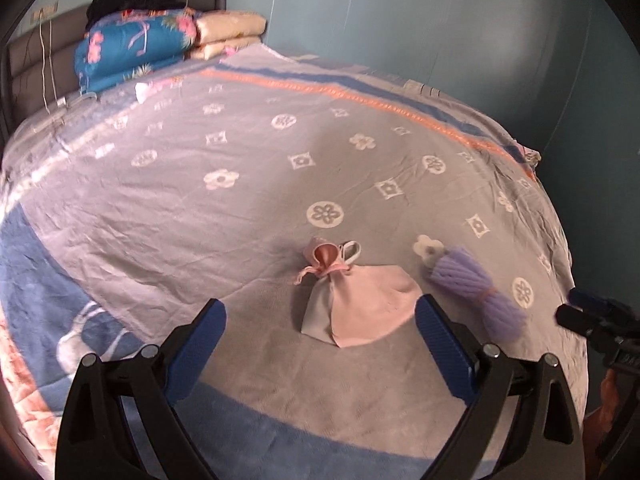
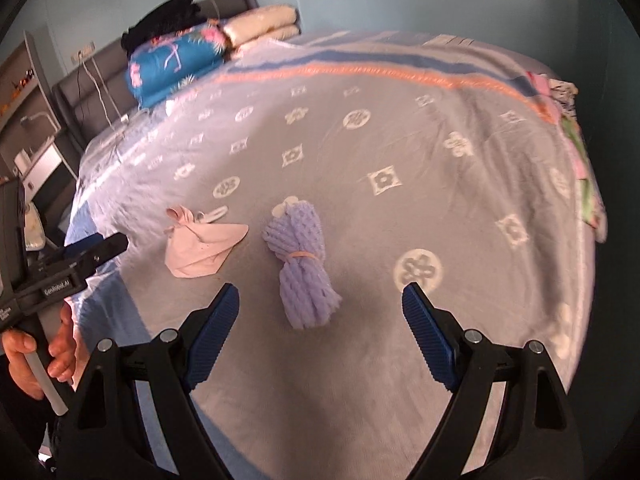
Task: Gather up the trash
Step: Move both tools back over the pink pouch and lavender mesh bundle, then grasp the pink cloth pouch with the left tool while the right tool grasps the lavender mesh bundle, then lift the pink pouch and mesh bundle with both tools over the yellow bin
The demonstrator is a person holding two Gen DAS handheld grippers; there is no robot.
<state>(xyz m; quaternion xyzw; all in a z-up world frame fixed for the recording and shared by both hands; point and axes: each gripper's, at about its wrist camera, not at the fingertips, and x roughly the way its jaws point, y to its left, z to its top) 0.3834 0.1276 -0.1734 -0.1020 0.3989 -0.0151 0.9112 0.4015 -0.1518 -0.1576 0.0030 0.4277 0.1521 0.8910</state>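
On the bedspread [image 1: 248, 208] lie two items I take for the trash: a pink pouch [image 1: 356, 304] and, just beside it on its right, a purple bundle [image 2: 302, 264] bound with a rubber band. I hold both grippers above the cloth, short of the pouch. My left gripper [image 1: 320, 336] stands wide and empty, lined up on the pouch; my right gripper [image 2: 320, 320] is likewise spread and empty, lined up on the bundle.

Risks, as I judge them:
- Both items are soft and lie flat. A descent too deep would pinch the bedspread with the pouch and drag it.
- The pouch's cords [image 1: 352, 250] could slip out of a shallow grip.
- The bundle sits close to the pouch; two grippers closing together may collide.
- Blur in both views makes contact hard to confirm.
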